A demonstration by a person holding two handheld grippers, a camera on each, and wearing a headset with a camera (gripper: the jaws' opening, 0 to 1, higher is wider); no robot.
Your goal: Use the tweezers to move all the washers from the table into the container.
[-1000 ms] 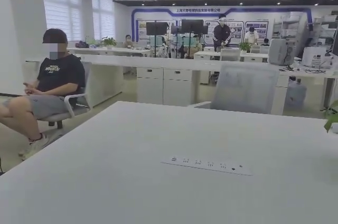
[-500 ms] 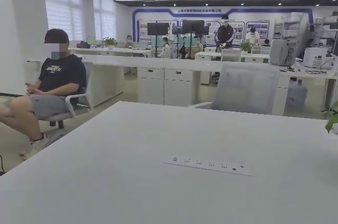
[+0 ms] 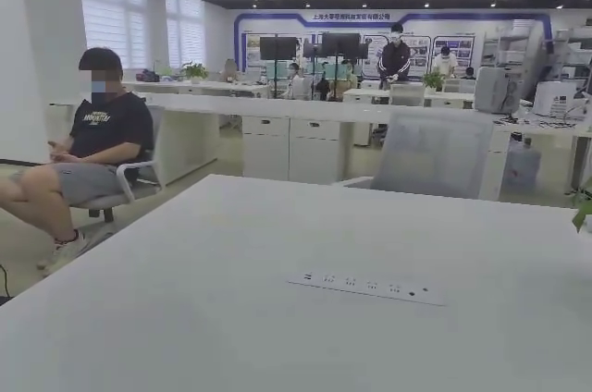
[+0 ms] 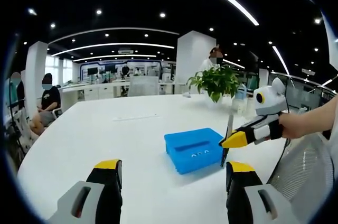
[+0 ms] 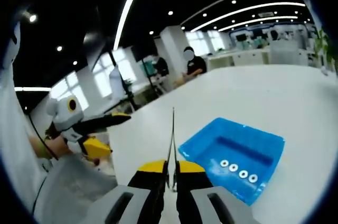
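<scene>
Blue container (image 5: 253,147), white washers (image 5: 238,170), white table (image 3: 231,300), yellow-tipped right tool (image 5: 170,167)

The blue container (image 5: 243,147) looks like smooth, faintly glossy plastic. The washers (image 5: 233,167) and tweezers (image 5: 172,139) are shiny metal. The white table (image 3: 231,300) is smooth and matt.

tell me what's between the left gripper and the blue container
Bare white table: in the left gripper view, nothing lies between the left gripper and the blue container.
</scene>
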